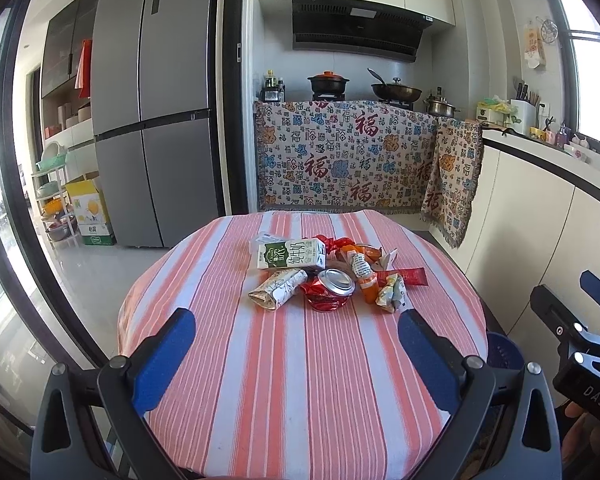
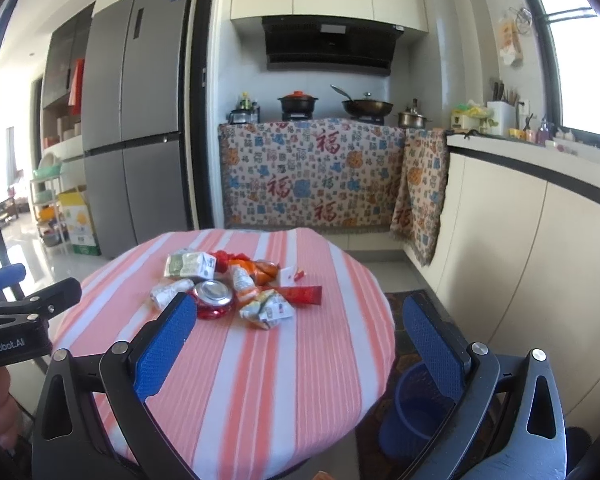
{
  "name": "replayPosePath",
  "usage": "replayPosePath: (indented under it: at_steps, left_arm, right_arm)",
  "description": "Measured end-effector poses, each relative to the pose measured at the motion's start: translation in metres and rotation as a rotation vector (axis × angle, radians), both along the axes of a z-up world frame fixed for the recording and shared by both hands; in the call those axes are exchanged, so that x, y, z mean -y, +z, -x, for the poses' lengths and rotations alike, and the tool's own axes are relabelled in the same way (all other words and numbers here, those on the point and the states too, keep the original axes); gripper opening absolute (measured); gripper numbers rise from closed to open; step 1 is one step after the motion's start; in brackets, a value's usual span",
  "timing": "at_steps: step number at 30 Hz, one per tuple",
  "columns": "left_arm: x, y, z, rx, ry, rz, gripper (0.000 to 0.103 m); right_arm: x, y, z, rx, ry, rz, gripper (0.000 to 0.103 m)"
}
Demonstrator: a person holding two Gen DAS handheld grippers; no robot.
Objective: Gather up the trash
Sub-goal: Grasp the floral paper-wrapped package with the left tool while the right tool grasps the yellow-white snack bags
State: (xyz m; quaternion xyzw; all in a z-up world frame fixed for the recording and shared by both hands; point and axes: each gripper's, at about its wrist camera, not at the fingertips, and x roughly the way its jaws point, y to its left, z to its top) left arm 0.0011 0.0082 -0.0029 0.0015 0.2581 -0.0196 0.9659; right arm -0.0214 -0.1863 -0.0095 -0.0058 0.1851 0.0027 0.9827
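Hovering at the near edge of the round table (image 1: pixel 300 380), the left gripper (image 1: pixel 296 332) has its blue-padded fingers spread wide with nothing between them; the right gripper (image 2: pixel 300 320) is just as wide and empty. Beside the table on the right, down on the floor, stands a blue bin (image 2: pixel 416 408), seen past the right gripper's right finger. Farther in, around the middle of the striped cloth, the trash lies in one loose heap: a crushed red can (image 1: pixel 332 288) at the front, a rolled paper wrapper (image 1: pixel 276 290) touching its left side, a crumpled snack packet (image 1: pixel 390 294) to its right, a flat red sachet (image 1: pixel 410 276) beyond that, and a green-and-white milk carton (image 1: pixel 290 256) on its side at the back. Nothing appears collected yet, so this looks like the approach before a first pick. The next move likely calls for reaching forward to the nearest piece, probably the can, closing across its dented sides, then carrying it to the bin.
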Motion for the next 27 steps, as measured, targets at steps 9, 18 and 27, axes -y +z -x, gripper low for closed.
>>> replayPosePath:
  at_steps: [9,18,27]
  left_arm:
    - [-0.011,-0.042,-0.031,-0.114,0.012,-0.015,0.103]
    - [-0.030,-0.113,-0.093,-0.286,-0.006,-0.024,0.103]
    - [-0.047,-0.151,-0.161,-0.430,-0.063,-0.054,0.103]
  right_arm:
    - [0.002,-0.037,-0.030,-0.105,0.024,-0.009,0.103]
    - [-0.011,-0.105,-0.094,-0.354,0.132,-0.012,0.103]
    - [-0.036,-0.155,-0.151,-0.553,0.188,0.018,0.103]
